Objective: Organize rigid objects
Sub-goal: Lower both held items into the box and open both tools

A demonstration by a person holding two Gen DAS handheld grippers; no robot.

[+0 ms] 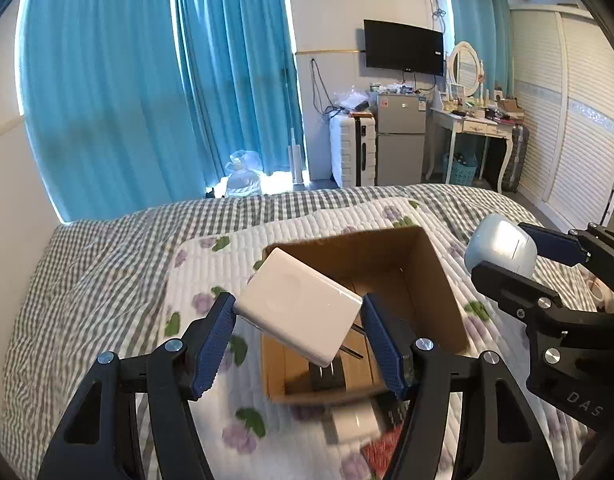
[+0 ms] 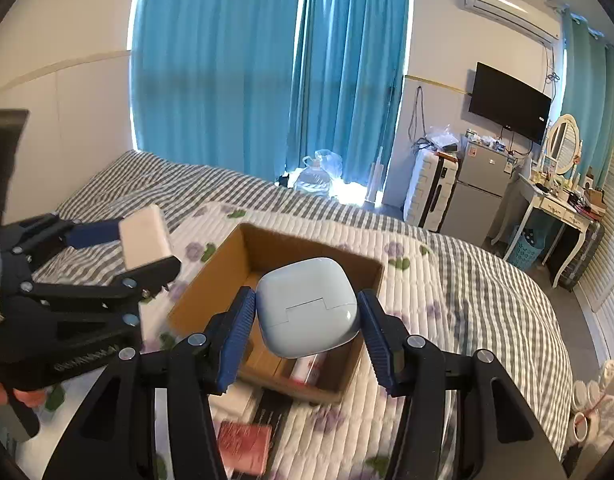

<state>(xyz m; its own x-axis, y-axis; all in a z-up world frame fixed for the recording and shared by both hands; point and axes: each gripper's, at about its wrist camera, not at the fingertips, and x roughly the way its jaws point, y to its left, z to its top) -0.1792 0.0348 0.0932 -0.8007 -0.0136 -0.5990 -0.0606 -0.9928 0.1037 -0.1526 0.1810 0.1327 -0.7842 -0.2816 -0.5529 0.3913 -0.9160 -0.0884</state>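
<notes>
The left gripper (image 1: 299,312) is clamped on a white plug-in charger (image 1: 297,306), its blue pads pressing the charger's two opposite corners so the block sits tilted, with its metal prongs (image 1: 353,340) pointing down and to the right. The charger hangs in the air above the near left part of an open cardboard box (image 1: 439,280).

The right gripper (image 2: 305,320) is clamped on a pale blue earbud case (image 2: 307,306), gripped on its two sides with the lid seam facing the camera. The case is held above the near half of the same box (image 2: 211,280). In the left wrist view the right gripper (image 1: 503,258) shows at the right edge with the case (image 1: 501,246) between its fingers, just off the box's right wall.

The box stands on a white quilted pad with purple flowers (image 1: 211,276), which lies on a bed covered in a grey checked sheet (image 1: 87,280). The box sits near the middle of the pad. Inside it, a dark item (image 1: 325,374) lies at the near wall, and a white and red tube-like thing (image 2: 307,368) is partly visible below the case; what they are cannot be told.

On the pad just beside the box's near wall lie a white flat item (image 1: 355,420), a black item (image 2: 273,406) and a red patterned item (image 2: 243,440), all blurred.
</notes>
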